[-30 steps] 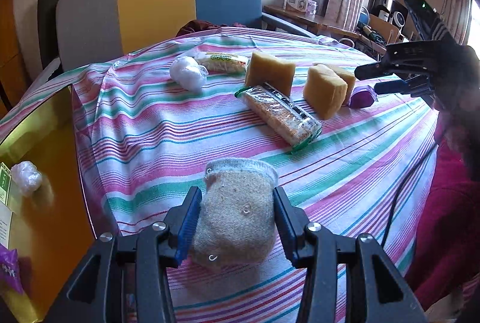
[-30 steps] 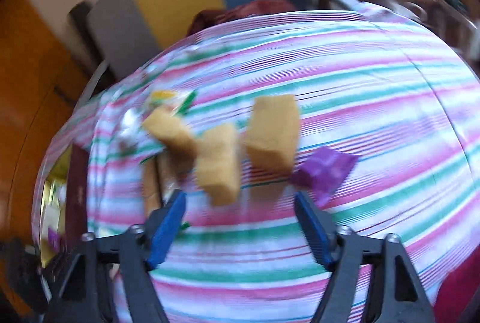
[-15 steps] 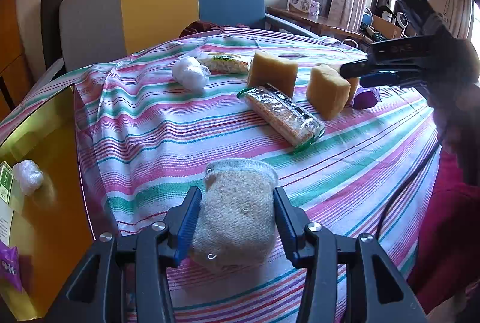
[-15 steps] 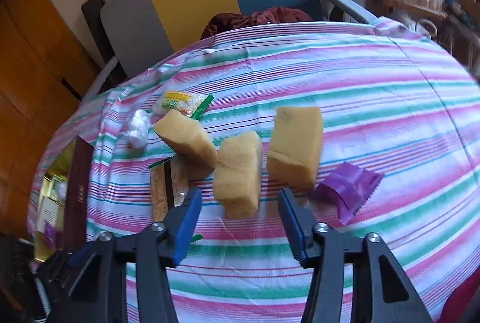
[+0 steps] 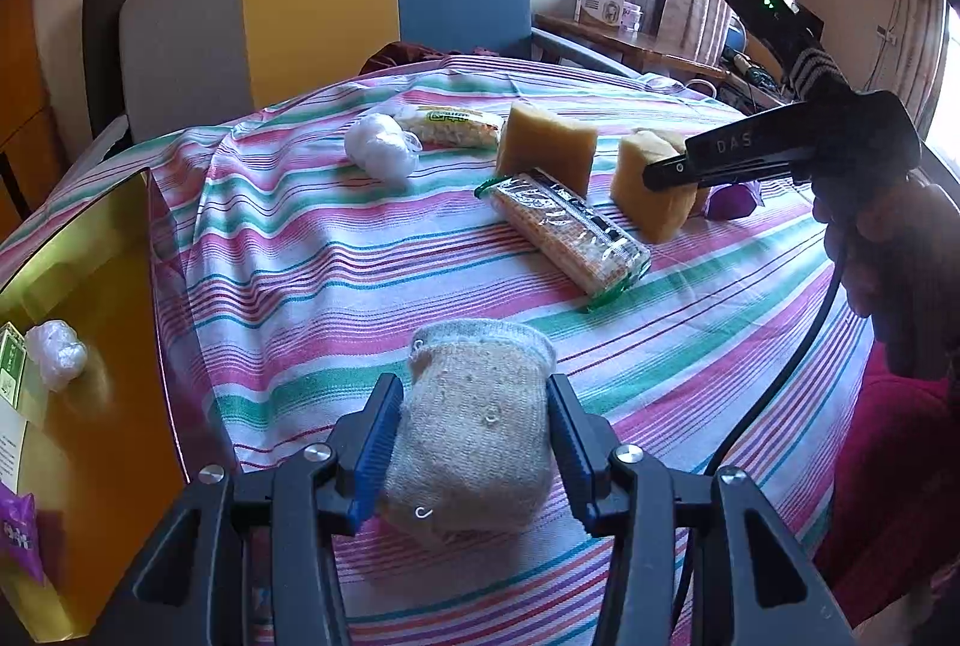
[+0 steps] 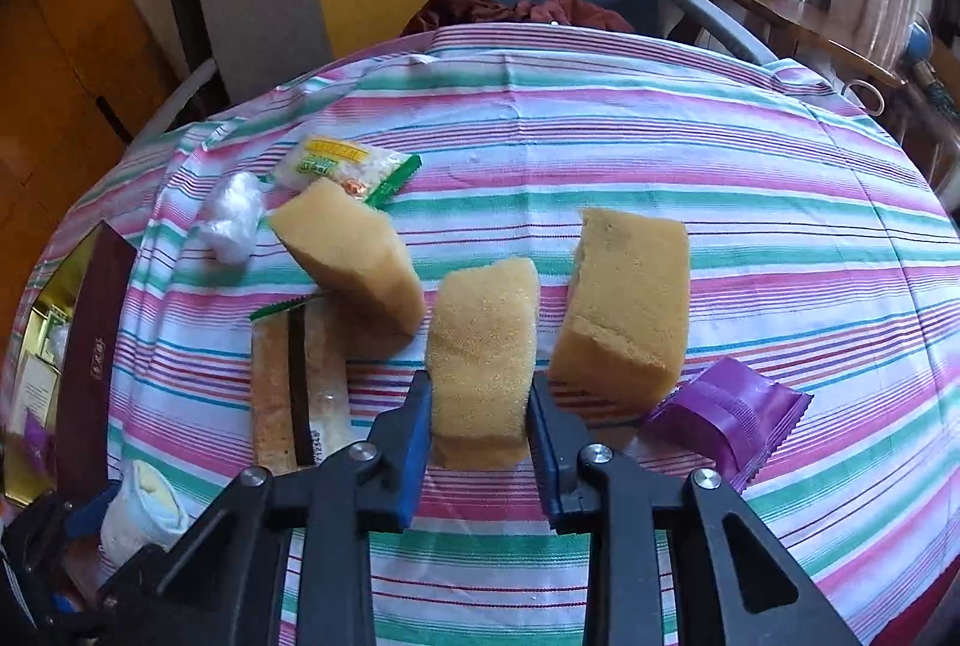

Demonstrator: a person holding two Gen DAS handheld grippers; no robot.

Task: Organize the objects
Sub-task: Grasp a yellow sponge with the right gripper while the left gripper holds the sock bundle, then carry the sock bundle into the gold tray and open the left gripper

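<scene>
A rolled grey sock (image 5: 474,442) lies on the striped tablecloth (image 5: 288,286) near the front edge, and my left gripper (image 5: 471,394) is shut on it, a blue pad pressing each side. In the right wrist view three yellow sponges stand in a row. My right gripper (image 6: 479,394) is shut on the middle sponge (image 6: 483,334), which is pinched narrow between the pads. The left sponge (image 6: 351,256) and the right sponge (image 6: 624,310) stand free on either side. From the left wrist view the right gripper (image 5: 660,175) reaches in from the right over that sponge (image 5: 645,202).
A long cracker pack (image 5: 570,232) lies between the sock and the sponges. A purple packet (image 6: 726,418) sits right of the sponges. A white plastic ball (image 5: 381,153) and a snack bag (image 5: 453,126) lie farther back. A yellow box (image 5: 90,286) stands left of the table, a chair (image 5: 324,15) behind.
My right gripper came down toward the sponges, settled around the middle one and closed on it. The left gripper and the sock kept still.
</scene>
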